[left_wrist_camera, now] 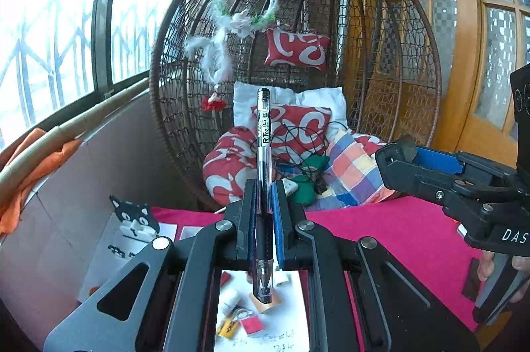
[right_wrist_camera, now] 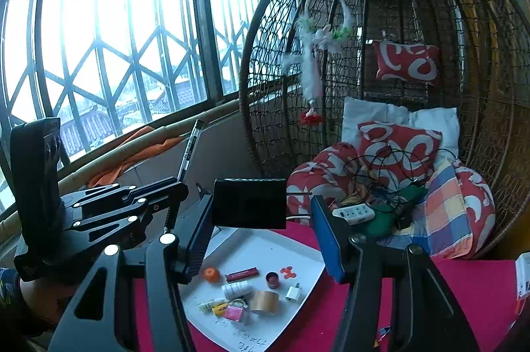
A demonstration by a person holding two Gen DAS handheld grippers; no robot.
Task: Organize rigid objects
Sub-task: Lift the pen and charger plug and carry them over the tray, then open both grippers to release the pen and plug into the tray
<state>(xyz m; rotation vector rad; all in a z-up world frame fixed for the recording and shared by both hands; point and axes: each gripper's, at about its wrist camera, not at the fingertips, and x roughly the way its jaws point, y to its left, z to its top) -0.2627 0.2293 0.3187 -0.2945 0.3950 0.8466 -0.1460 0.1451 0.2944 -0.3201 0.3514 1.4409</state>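
Two grippers hang over the red-clothed desk (right_wrist_camera: pixel 463 282), each with a load that could be lost. The bigger risk, as I judge it, sits with the right gripper (right_wrist_camera: pixel 261 219): its fingers are clenched on a black box (right_wrist_camera: pixel 249 203) held only by its two side faces, high above the white sheet (right_wrist_camera: pixel 298 256) where a bottle (right_wrist_camera: pixel 236 288), a tape roll (right_wrist_camera: pixel 264 301), a charger plug (right_wrist_camera: pixel 293 293) and other small things lie; a jolt or a small loosening could let the box twist out and drop among them, scattering what is to be sorted. The left gripper (left_wrist_camera: pixel 264 219) has its fingers shut tight on a pen (left_wrist_camera: pixel 263 173), clamped around the dark grip sleeve near the tip, so most of the barrel stands free beyond the pads. That long lever is the second hazard: if the barrel brushes the right gripper, which is near on its right side in the left wrist view, or the wicker chair (left_wrist_camera: pixel 414 60) behind, the pen could pivot or slide between the pads. The pen's long axis runs along the fingers' own line; its capped end points away from the camera and upward, and its writing tip points back toward the wrist, over the sheet. From the right wrist the pen (right_wrist_camera: pixel 190 150) leans up and slightly right.
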